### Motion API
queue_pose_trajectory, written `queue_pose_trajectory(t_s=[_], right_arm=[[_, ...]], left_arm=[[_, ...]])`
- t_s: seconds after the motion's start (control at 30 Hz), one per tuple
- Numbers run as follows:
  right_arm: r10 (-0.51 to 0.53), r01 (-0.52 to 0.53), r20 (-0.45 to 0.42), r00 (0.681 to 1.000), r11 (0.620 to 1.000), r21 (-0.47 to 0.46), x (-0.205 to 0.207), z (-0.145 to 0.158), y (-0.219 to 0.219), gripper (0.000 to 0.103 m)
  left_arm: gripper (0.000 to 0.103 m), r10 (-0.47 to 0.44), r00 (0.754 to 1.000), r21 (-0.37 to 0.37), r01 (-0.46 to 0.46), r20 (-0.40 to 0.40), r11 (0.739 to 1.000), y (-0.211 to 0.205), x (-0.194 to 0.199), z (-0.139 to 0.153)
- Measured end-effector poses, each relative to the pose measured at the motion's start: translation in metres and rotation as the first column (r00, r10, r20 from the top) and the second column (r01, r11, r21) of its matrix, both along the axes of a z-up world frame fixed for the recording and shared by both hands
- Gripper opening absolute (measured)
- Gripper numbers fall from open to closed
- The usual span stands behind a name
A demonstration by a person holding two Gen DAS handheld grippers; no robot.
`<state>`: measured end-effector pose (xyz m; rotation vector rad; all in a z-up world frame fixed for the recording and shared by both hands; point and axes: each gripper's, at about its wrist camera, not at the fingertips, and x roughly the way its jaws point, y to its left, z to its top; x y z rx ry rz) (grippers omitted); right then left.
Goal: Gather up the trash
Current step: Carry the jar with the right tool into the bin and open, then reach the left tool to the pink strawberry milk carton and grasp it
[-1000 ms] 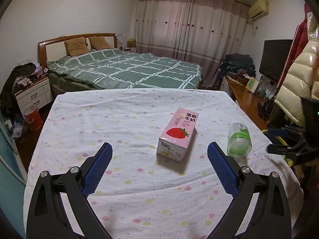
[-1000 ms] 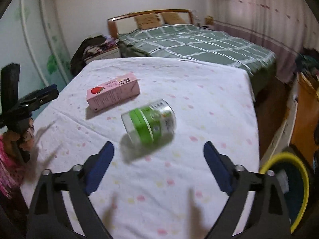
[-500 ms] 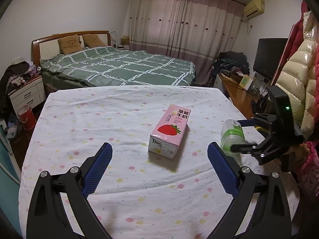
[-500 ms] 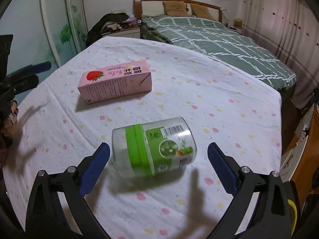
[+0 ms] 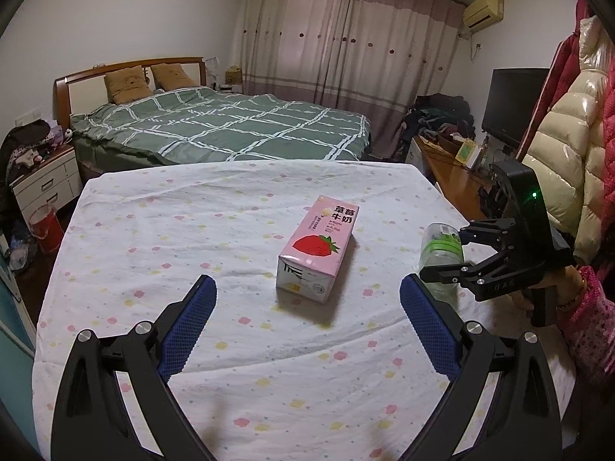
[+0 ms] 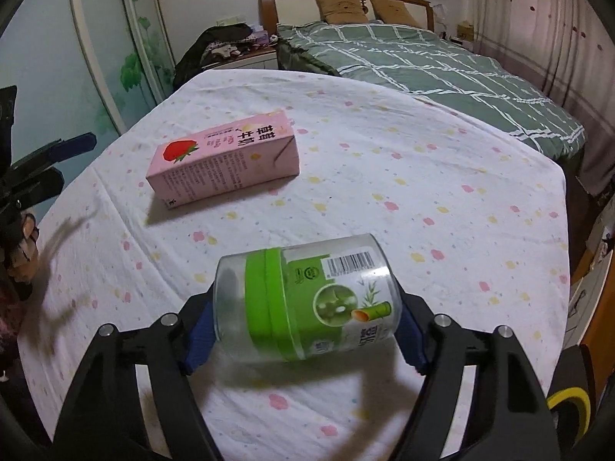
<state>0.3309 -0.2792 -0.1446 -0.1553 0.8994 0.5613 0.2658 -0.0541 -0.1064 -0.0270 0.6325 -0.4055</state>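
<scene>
A clear plastic jar with a green label (image 6: 307, 299) lies on its side on the table between the pads of my right gripper (image 6: 303, 330), which is closed on both its ends. The jar also shows in the left wrist view (image 5: 440, 257), with the right gripper (image 5: 449, 253) around it. A pink strawberry milk carton (image 5: 319, 249) lies flat mid-table; it also shows in the right wrist view (image 6: 226, 163). My left gripper (image 5: 307, 330) is open and empty, a little short of the carton.
The table carries a white cloth with small flowers (image 5: 192, 230). A green bed (image 5: 230, 126) stands behind it. A yellow-rimmed bin (image 6: 569, 399) sits on the floor at the right. Coats (image 5: 569, 153) hang to the right.
My right gripper moved forward and shut on the jar's two ends. My left gripper drew slightly closer to the carton and stayed open.
</scene>
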Motion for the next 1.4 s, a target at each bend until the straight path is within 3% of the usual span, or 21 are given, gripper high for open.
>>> queue_pose_trajectory(t_s=[0.33, 0.57, 0.77, 0.93, 1.17, 1.27, 1.3, 1.4], right_arm=[[-0.114, 0.114, 0.031, 0.993, 0.993, 0.006, -0.024, 0.011, -0.027, 0.072], [-0.280, 0.281, 0.054, 0.959, 0.960, -0.014, -0.049, 0.014, -0.080, 0.072], [-0.467, 0.467, 0.047, 0.883, 0.884, -0.011, -0.072, 0.010, -0.146, 0.072], [-0.609, 0.610, 0.034, 0.792, 0.792, -0.012, -0.091, 0.004, -0.198, 0.072], [-0.717, 0.717, 0.008, 0.697, 0.696, -0.047, -0.104, -0.014, -0.245, 0.073], [-0.764, 0.763, 0.016, 0.646, 0.644, -0.045, -0.105, -0.021, -0.259, 0.088], [-0.776, 0.776, 0.019, 0.631, 0.630, -0.029, -0.107, -0.021, -0.264, 0.088], [-0.784, 0.785, 0.017, 0.620, 0.620, -0.005, -0.111, -0.019, -0.268, 0.088]], left_arm=[[0.095, -0.011, 1.000, -0.002, 0.011, 0.003, 1.000, -0.001, -0.001, 0.000], [0.095, -0.021, 1.000, 0.006, 0.021, 0.003, 1.000, -0.004, -0.002, -0.001], [0.095, -0.028, 1.000, 0.022, 0.028, -0.001, 0.999, -0.009, -0.002, -0.003], [0.095, -0.040, 0.999, 0.033, 0.040, -0.014, 0.999, -0.014, -0.001, -0.006], [0.095, -0.059, 0.998, 0.041, 0.060, -0.038, 0.997, -0.025, 0.001, -0.008], [0.095, -0.075, 0.996, 0.059, 0.077, -0.041, 0.995, -0.032, -0.001, -0.005], [0.095, -0.082, 0.996, 0.073, 0.085, -0.040, 0.994, -0.036, -0.001, -0.003], [0.095, -0.102, 0.994, 0.102, 0.105, -0.038, 0.989, -0.044, -0.001, 0.001]])
